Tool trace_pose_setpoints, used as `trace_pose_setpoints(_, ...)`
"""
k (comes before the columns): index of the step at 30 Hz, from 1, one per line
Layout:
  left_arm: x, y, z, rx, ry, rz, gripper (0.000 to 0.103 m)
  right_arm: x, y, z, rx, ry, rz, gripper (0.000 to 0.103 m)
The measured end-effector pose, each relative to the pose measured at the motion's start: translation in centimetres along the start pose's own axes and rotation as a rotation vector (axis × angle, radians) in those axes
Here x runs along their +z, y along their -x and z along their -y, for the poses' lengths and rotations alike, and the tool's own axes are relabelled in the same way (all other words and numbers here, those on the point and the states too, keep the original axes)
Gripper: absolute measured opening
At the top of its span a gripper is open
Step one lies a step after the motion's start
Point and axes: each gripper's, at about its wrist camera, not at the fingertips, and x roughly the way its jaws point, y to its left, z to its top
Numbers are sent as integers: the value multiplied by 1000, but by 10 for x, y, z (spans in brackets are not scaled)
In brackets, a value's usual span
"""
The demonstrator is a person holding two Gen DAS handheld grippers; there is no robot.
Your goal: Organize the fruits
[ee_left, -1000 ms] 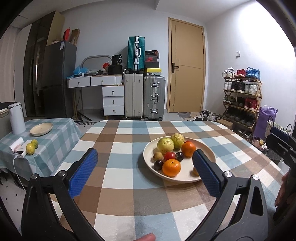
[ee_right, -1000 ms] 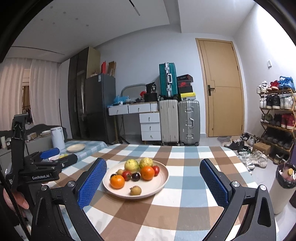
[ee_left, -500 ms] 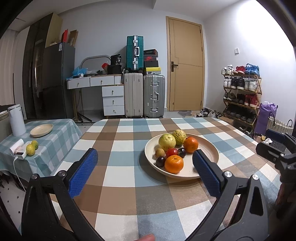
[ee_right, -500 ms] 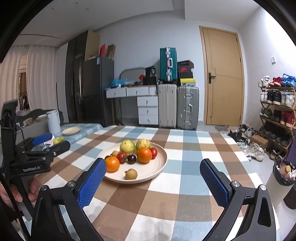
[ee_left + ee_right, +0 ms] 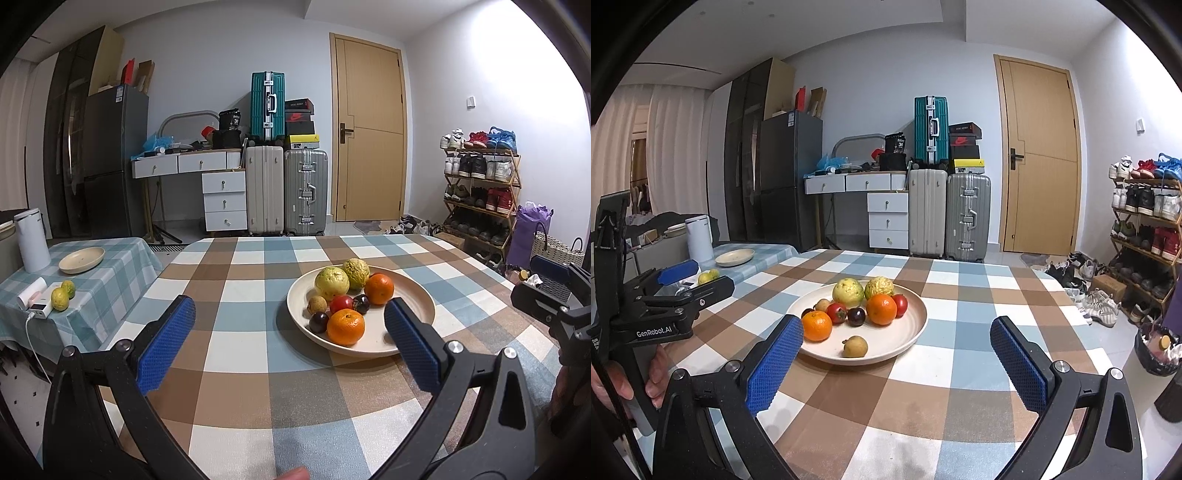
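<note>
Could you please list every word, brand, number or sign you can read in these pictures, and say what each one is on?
"GenRobot.AI": white lettering on the body of the left gripper, seen from the right wrist view.
"36": on the black bag on the white desk.
The shoe boxes beside the teal suitcase carry logos, their wording too small to read.
The sticker on the fridge is unreadable.

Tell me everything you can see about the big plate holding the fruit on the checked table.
The plate is round, shallow and cream-coloured with a low raised rim, matte like ceramic or plastic. It sits flat on the checked tablecloth, near the table's middle. It holds two oranges, two yellow-green fruits at the back, red and dark small fruits, and small brown ones, one lying apart near the front rim. Neither gripper touches it; both hover open on the near side.
</note>
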Motion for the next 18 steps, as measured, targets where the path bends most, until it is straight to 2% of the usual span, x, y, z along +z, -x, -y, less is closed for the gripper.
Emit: trace_pose_setpoints(18,0,0,0,0,0,1,102,0,0,0,0,0,0,103)
